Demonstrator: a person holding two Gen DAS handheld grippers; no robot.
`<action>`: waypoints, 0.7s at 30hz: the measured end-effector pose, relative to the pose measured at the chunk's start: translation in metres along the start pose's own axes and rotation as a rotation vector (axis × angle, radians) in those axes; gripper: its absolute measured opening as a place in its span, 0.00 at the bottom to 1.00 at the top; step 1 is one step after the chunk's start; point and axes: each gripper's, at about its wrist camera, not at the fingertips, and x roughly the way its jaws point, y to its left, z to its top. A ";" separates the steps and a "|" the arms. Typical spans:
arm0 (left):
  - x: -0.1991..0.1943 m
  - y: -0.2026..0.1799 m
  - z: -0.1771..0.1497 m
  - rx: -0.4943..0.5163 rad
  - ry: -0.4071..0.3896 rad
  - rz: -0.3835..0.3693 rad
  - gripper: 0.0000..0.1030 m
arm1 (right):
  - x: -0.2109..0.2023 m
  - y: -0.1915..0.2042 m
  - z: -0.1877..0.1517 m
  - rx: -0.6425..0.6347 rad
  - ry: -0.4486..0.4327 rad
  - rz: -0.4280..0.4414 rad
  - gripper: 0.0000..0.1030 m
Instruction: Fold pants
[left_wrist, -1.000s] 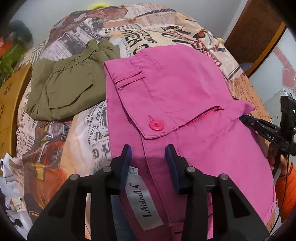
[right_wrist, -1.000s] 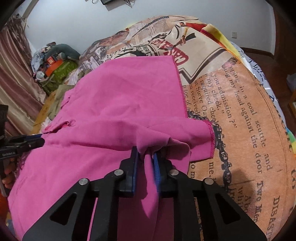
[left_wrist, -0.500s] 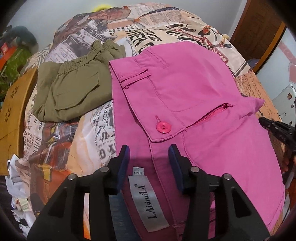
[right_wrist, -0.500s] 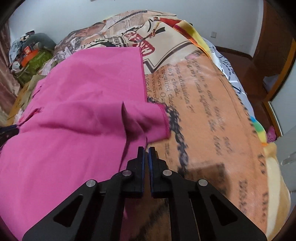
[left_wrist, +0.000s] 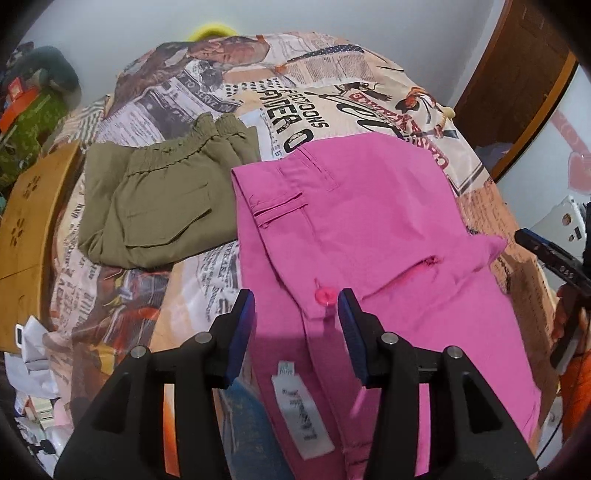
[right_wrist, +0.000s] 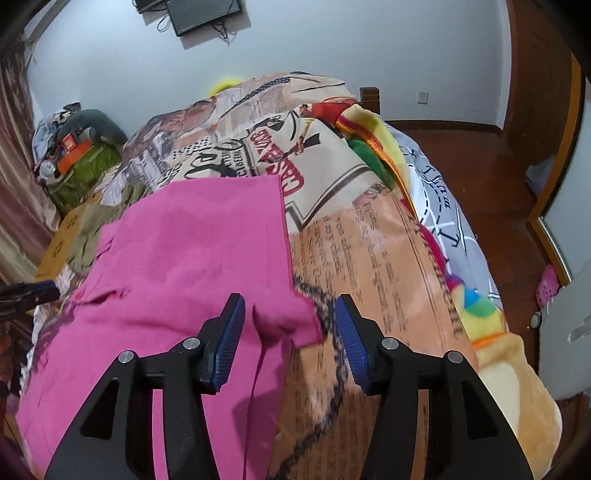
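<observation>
Far left in my left wrist view: folded olive pants (left_wrist: 155, 206) lie on the newspaper-print bedspread (left_wrist: 155, 114), just beside the pink pants (left_wrist: 369, 236), their edges about touching near the waistbands.

My left gripper (left_wrist: 296, 314) stands partly open above the pink pants' near edge. Nothing is pinched between its blue pads; the pink button (left_wrist: 325, 296) on the pocket flap shows in the gap, and the white label (left_wrist: 303, 410) lies lower, between the finger arms. Its opening crept slightly wider and then held.

The pink pants lie flat on the bed, waistband toward the far side, and span most of the space between my two grippers.

My right gripper (right_wrist: 290, 317) is partly open as well; its jaws have just been opening. A small pink flap at the pants' right edge (right_wrist: 284, 321) shows in the gap, apart from both pads, lying on the bedspread. The right finger stands over bare bedspread print.
</observation>
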 end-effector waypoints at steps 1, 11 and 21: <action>0.005 -0.001 0.003 -0.005 0.013 -0.008 0.46 | 0.005 0.000 0.001 0.001 0.004 -0.003 0.46; 0.053 -0.003 0.008 -0.079 0.133 -0.129 0.51 | 0.050 -0.008 -0.015 0.035 0.144 0.026 0.46; 0.054 -0.005 0.011 -0.073 0.104 -0.088 0.27 | 0.057 0.002 -0.024 -0.013 0.159 0.051 0.09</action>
